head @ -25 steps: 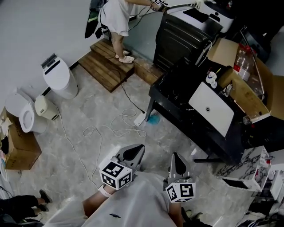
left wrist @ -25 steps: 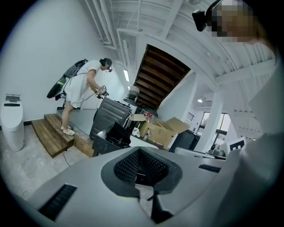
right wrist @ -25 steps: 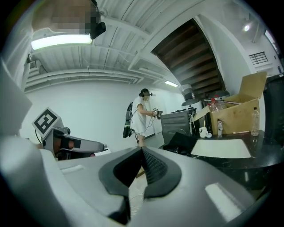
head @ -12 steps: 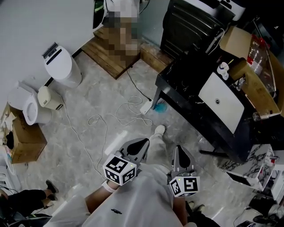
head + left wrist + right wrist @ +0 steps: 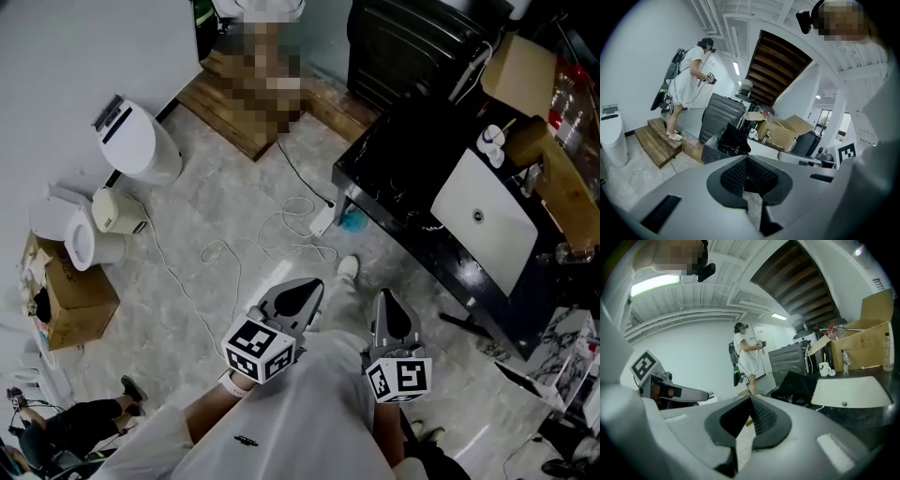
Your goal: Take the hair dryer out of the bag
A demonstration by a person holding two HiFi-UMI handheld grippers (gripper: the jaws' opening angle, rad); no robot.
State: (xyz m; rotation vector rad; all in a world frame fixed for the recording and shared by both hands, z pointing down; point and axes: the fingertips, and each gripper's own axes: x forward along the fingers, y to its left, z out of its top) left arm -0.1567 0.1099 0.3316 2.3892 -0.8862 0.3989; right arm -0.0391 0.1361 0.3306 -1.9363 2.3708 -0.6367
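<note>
Since the earlier frames, both grippers have been carried forward over the floor (image 5: 216, 216). The black surface (image 5: 384, 178) with its white sink (image 5: 487, 220) is now seen nearer, and a white shoe (image 5: 348, 267) has come into sight just ahead of the grippers. The toilet (image 5: 139, 145) and the white cable (image 5: 272, 239) have slid lower in the head view.

The left gripper (image 5: 298, 298) is held low in front of the body. In its own view (image 5: 747, 174) the fingers are pressed together with nothing between them. The right gripper (image 5: 389, 314) is held beside it, a little apart. Its fingers are likewise closed on nothing (image 5: 750, 416).

The bag (image 5: 733, 139), black and slumped, lies on the surface well ahead of both grippers. In the right gripper view it (image 5: 797, 385) is seen just left of the sink. The hair dryer itself cannot be made out in any view.

A cardboard box (image 5: 780, 133) stands open behind the bag, and a white mug (image 5: 824, 368) is set at the sink's far edge. Another person (image 5: 686, 79) in white stands on a wooden platform (image 5: 239, 112) by the wall, with a gripper held up.
</note>
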